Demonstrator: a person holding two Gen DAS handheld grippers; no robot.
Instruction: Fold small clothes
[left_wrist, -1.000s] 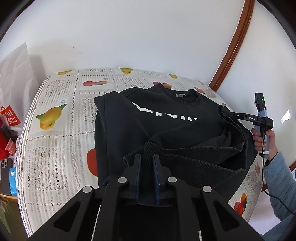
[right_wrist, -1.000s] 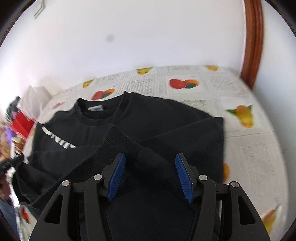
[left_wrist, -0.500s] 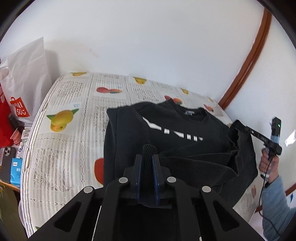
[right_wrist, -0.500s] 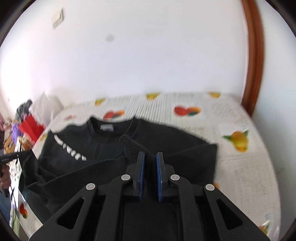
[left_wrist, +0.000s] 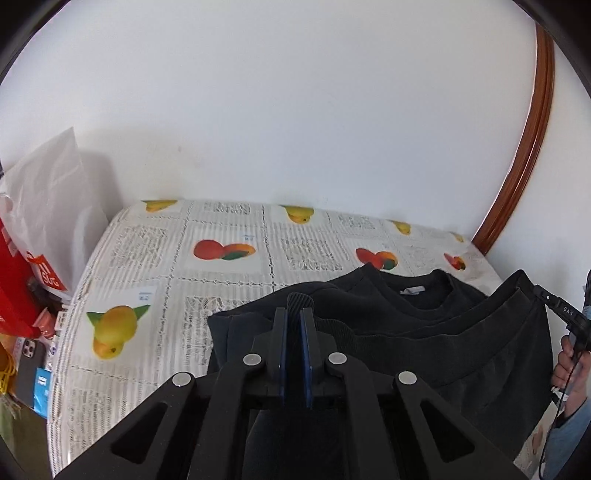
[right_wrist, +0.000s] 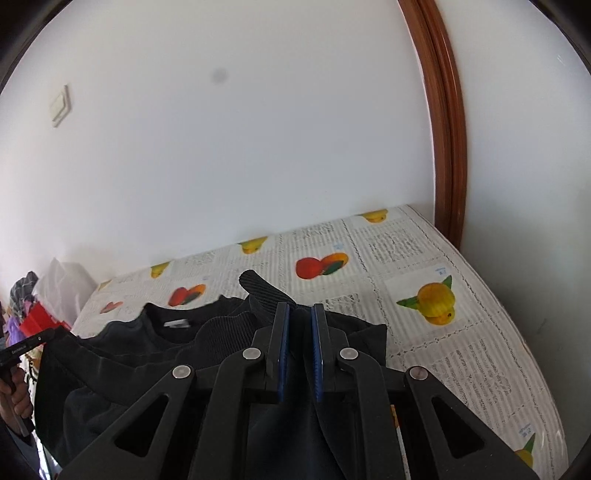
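Two wrist cams, angled down – both share sweatshirt (left_wrist: 461, 332), bed (left_wrist: 147, 258)

1 black sweatshirt (left_wrist: 461, 332) on 1 table (left_wrist: 155, 266) w/ a fruit-print cover. 2 tongs: left tongs (left_wrist: 294, 325), right tongs (right_wrist: 299, 325). Each has 2 blue pads, so 4 pads total. 2 ribbed cuffs stick up, 1 in each tongs: 1 cuff (left_wrist: 300, 301) in left view, 1 cuff (right_wrist: 258, 286) in right view. 1 white neck tag (left_wrist: 412, 290). 1 white bag (left_wrist: 51, 199) & 1 phone (left_wrist: 27, 365) at the side. 1 wall switch (right_wrist: 60, 106). Fruit pics in left view: approx. 8.
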